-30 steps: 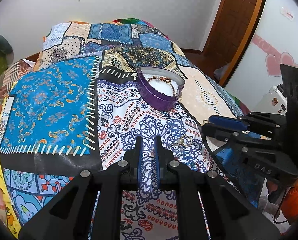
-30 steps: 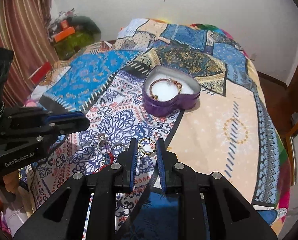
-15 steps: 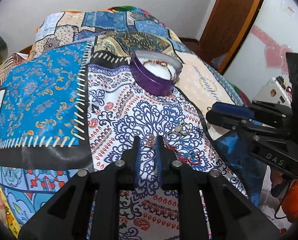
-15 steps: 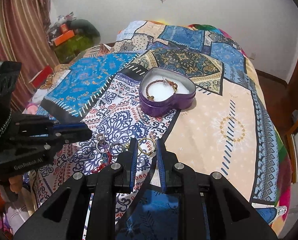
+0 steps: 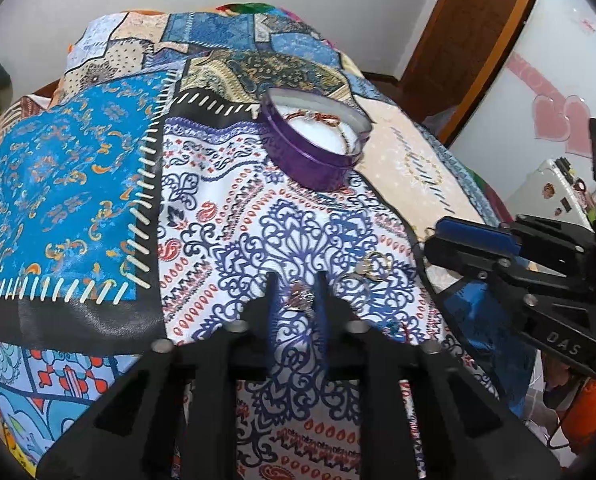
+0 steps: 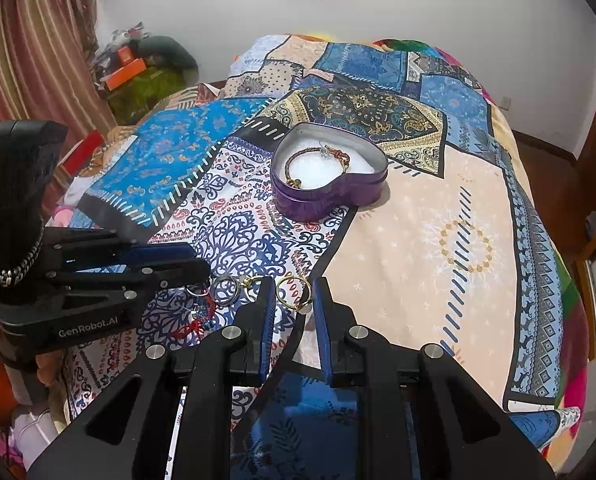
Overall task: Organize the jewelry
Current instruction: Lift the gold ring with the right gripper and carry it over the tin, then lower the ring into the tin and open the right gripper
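Observation:
A purple heart-shaped tin (image 6: 329,192) with a white lining holds a brown bracelet (image 6: 317,156); it also shows in the left wrist view (image 5: 313,152). Several rings lie on the patterned bedspread: a gold ring (image 6: 294,292), a silver ring (image 6: 224,289) and a red beaded piece (image 6: 202,316). My right gripper (image 6: 294,292) is open, its fingers on either side of the gold ring. My left gripper (image 5: 297,292) is open around a small jewelled piece (image 5: 299,298). Gold rings (image 5: 375,268) lie to its right.
The bed's patchwork spread (image 6: 437,240) drops off at the near edge and the right side. A wooden door (image 5: 469,28) stands at the right. Clutter and a striped curtain (image 6: 38,60) are at the left. Each gripper shows in the other's view.
My left gripper has moved forward and down to the small piece, and its jaws have opened wider. My right gripper has opened around the gold ring.

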`<state>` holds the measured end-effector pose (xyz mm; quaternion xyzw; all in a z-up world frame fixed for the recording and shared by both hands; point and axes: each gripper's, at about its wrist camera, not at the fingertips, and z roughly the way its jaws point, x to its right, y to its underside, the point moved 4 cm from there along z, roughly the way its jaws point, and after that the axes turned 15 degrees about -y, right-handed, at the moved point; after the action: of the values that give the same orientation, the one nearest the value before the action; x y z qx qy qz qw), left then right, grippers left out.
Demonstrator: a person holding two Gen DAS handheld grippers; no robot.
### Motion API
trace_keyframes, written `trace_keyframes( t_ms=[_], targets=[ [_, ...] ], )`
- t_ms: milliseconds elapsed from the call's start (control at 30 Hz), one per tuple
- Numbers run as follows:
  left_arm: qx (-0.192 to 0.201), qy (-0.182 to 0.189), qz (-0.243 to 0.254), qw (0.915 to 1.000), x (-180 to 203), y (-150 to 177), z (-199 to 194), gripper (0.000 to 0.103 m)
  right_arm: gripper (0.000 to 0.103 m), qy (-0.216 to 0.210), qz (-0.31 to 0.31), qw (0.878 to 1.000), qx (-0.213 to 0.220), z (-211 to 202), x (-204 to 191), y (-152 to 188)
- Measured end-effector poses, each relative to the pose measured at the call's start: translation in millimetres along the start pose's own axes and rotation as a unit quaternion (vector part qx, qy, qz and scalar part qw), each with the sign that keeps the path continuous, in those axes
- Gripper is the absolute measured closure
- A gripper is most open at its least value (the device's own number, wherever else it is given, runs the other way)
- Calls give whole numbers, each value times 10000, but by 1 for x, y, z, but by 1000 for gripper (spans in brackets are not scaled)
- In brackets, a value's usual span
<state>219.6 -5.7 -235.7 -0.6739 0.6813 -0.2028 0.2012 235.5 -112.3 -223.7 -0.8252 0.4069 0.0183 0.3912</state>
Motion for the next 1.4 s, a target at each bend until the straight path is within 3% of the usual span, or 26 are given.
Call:
trace_keyframes(
  t_ms=[567,1100,1400],
  targets=[
    [382,-118,-141,9991,-13,-23,-18,91,86,-15,17,9998,186,-4,5,-14],
    [1065,-159,-11,9942,-8,-80,-41,91,86,-13,-5,9985,540,-7,17,-52],
    [1146,-96,92,9933,0,-103,-29,91,86,-18,-87,9980,622,1,23,-72]
  ],
)
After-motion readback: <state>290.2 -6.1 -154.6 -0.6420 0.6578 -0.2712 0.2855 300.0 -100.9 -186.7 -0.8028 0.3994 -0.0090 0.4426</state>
